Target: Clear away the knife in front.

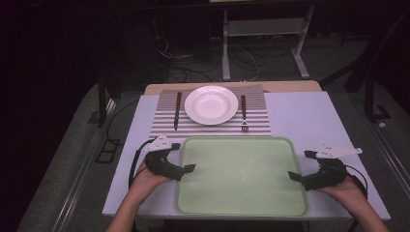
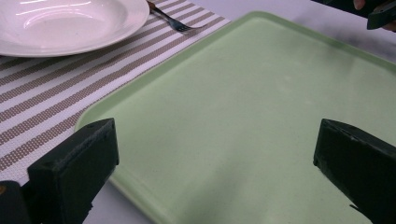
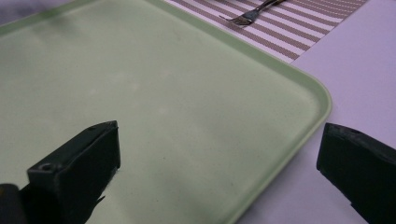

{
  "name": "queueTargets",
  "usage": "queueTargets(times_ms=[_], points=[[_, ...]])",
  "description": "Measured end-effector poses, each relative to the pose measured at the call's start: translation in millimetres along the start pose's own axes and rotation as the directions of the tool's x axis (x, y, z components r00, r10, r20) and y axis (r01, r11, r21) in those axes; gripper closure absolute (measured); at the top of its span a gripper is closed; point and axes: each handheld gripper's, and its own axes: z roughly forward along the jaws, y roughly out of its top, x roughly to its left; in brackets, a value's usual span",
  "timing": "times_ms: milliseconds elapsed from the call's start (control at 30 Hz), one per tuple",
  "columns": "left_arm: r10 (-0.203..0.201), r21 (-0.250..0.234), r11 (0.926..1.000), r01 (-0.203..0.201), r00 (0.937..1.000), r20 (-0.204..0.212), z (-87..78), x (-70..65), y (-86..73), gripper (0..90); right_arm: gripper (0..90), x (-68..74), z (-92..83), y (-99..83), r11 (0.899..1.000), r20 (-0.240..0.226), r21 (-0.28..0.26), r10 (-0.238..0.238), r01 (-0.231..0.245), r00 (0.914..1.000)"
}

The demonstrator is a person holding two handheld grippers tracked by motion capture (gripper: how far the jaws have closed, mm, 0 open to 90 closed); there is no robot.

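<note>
Left gripper (image 1: 189, 167): I am holding it at the tray's left edge, jaws spread wide, pinching nothing.
Right gripper (image 1: 293, 176): I am mirroring it at the right edge, jaws spread too, likely so both sides can be taken together.
Tray (image 1: 241, 203): one, green, bare, sitting near me on the desk (image 1: 300, 116).
Place setting: one white plate (image 1: 211, 104) on one striped mat (image 1: 256, 126) at the far side, one knife (image 1: 177, 110) left, one fork (image 1: 243, 112) right, laid as for a meal.
</note>
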Motion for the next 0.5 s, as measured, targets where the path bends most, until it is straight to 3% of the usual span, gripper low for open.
queueTargets(times_ms=[500], points=[[-0.018,0.001,0.9998,0.018,0.9994,-0.030,1.1,7.7,3.2,0.0,0.0,2.3,-1.1,0.1,1.000,-0.007,-0.019,0.007,-0.007,0.9999]])
